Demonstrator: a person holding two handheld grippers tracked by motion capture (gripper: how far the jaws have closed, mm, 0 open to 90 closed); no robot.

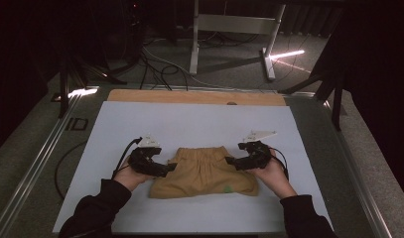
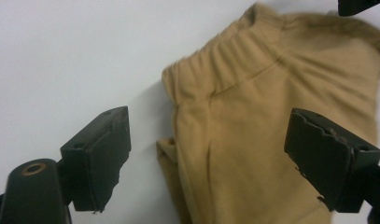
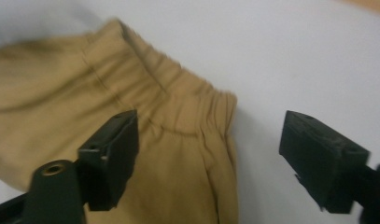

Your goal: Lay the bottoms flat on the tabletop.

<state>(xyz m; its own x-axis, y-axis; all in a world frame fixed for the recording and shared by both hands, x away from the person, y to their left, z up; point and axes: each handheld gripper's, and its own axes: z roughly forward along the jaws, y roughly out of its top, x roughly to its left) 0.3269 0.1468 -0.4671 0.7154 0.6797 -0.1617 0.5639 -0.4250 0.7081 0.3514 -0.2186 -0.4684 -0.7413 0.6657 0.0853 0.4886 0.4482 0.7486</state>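
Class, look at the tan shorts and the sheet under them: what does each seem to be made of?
Shorts: soft knit cloth, probably cotton jersey, matte; the waistband is gathered and the cloth creases. Sheet: smooth, matte, pale, perhaps paper or plastic; it lies flat without wrinkles.

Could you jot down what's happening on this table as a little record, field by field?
Item: tan shorts with an elastic waistband, lying folded
Surface: pale sheet over a wooden table
Left gripper: at the shorts' left edge, fingers apart, one on each side of that edge, not pressing
Right gripper: at the shorts' right edge, fingers apart, not pressing
Held: nothing gripped
Mark: small green spot near the shorts' lower right
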